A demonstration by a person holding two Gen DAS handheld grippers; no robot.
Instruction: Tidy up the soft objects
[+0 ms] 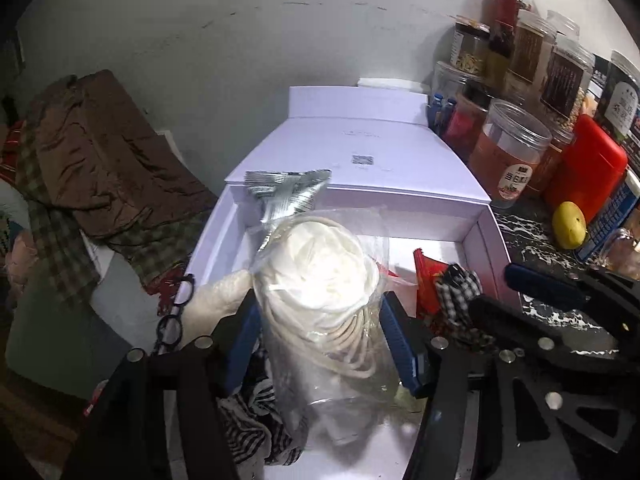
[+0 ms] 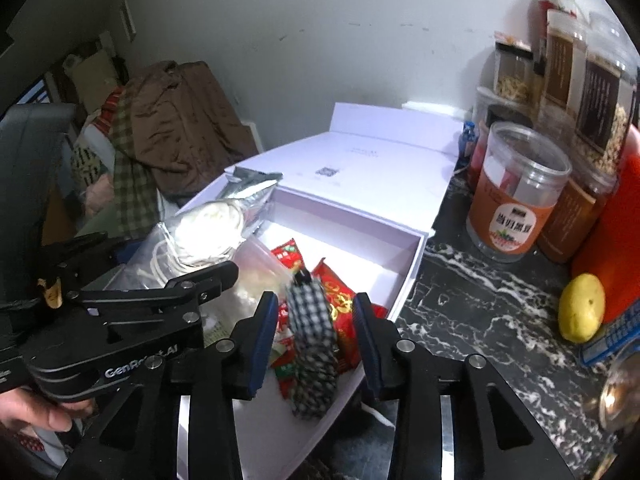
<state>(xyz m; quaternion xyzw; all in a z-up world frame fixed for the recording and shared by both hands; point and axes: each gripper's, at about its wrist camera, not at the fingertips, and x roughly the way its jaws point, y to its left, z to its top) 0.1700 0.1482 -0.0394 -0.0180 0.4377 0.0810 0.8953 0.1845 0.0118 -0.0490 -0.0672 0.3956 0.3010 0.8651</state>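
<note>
With the clear bag of white cord [image 1: 320, 280] between the left gripper [image 1: 320, 344]'s parted pads and the checkered cloth [image 2: 312, 340] loose between the right gripper [image 2: 316, 344]'s released pads, both over the white box [image 2: 408, 256], lift each gripper straight up so neither pad snags them.

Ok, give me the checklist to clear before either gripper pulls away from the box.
1. Right gripper clear of checked cloth: ok, gaps on both sides.
2. Checked cloth inside white box: ok, lying on red packets.
3. Left gripper pressing the bag of cord: cannot tell.
4. Bag of cord resting fully inside white box: cannot tell.
5. Bare floor free at the box's far end: ok.
</note>
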